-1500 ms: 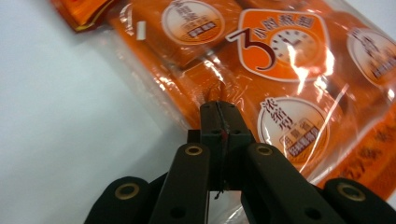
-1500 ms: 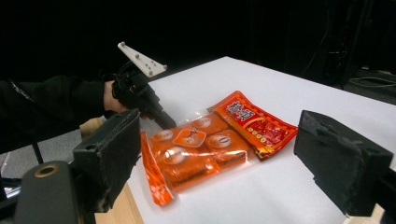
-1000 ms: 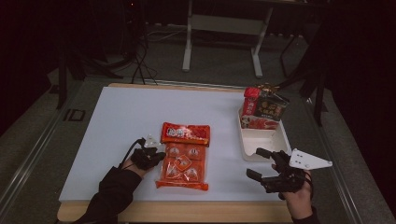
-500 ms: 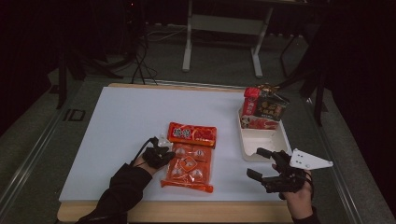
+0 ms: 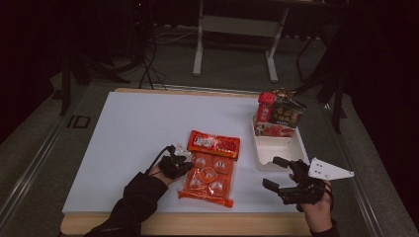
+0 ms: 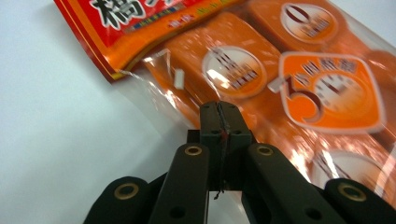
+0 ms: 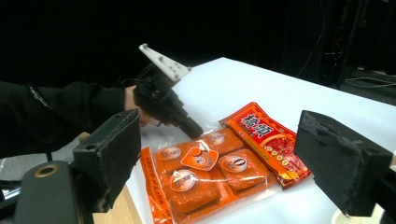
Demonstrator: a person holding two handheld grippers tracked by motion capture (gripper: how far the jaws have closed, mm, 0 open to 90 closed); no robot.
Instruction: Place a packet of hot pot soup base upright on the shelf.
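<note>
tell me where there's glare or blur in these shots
Left gripper view: glare streaks the clear film of the orange snack pack, and its far print is soft. Right gripper view: the near jaws are blurred, the pack sharp. High view: the white table is lit and the room behind is dark.

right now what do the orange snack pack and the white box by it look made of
orange snack pack: thin glossy plastic film, judging by its glare and crinkles, clear over the blocks inside. white box: matte with a smooth moulded rim, probably foam or pulp; hard to say.
</note>
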